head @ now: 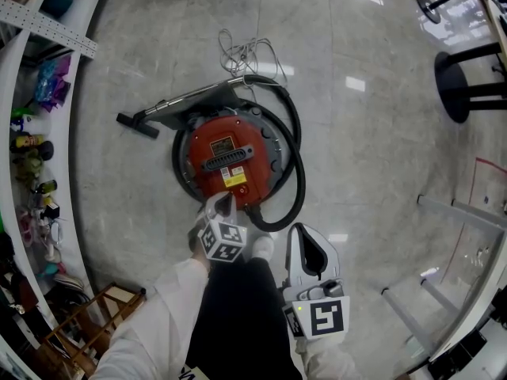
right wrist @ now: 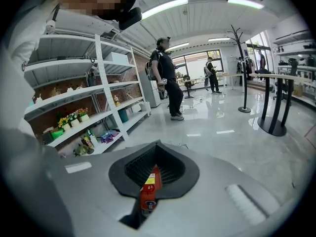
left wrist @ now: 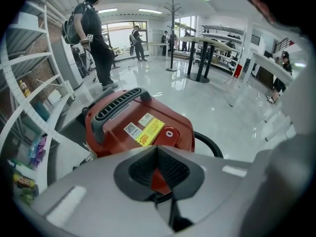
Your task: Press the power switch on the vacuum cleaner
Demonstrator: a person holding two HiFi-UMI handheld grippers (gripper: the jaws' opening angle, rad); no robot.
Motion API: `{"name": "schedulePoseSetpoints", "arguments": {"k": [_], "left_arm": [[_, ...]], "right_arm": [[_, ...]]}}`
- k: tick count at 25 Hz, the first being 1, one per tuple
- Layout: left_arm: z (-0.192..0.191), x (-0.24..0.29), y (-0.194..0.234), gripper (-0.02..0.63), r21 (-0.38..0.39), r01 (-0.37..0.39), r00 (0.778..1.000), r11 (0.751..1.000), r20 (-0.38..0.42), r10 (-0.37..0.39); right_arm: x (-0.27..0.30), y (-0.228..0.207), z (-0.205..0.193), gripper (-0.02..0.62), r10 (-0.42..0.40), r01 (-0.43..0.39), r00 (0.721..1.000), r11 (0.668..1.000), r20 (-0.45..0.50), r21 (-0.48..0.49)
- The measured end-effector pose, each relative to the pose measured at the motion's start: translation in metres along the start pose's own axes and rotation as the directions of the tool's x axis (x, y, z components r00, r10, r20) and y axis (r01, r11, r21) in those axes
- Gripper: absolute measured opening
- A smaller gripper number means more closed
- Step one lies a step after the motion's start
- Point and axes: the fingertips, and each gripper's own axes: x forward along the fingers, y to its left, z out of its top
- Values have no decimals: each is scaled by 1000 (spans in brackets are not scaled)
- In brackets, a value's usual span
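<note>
— Where's the red round canister vacuum cleaner (head: 226,145)?
— On the grey floor (head: 356,133), with its black hose (head: 295,172) looped round it. Its black handle (head: 227,161) runs left to right. The round red power switch (left wrist: 169,133) on its near side shows clearly only in the left gripper view.
— And the jaws?
— Both pairs are together, holding nothing. The left gripper (head: 226,202) is at the near edge, though contact is unclear. The right gripper (head: 299,232) is held back.

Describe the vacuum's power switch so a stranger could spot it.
Find the round red vacuum cleaner on the floor. On its top, beside the yellow sticker, is the power switch: a red button with a white ring, unlike the flat labels.
</note>
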Motion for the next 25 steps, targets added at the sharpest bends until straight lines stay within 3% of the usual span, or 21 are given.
{"name": "schedulePoseSetpoints", "arguments": {"k": [9, 20, 25], "left_arm": [[0, 4, 2, 0, -8, 8, 1000, 1000, -20, -8], [-5, -8, -12, 0, -130, -15, 1000, 991, 5, 15], [-1, -26, -17, 0, -136, -12, 1000, 991, 24, 15]], "right_arm": [[-2, 0, 4, -2, 5, -5, 1000, 1000, 20, 11], [-26, -4, -1, -2, 12, -12, 999, 1000, 37, -18], [-43, -7, 1, -2, 6, -4, 999, 999, 45, -42]]}}
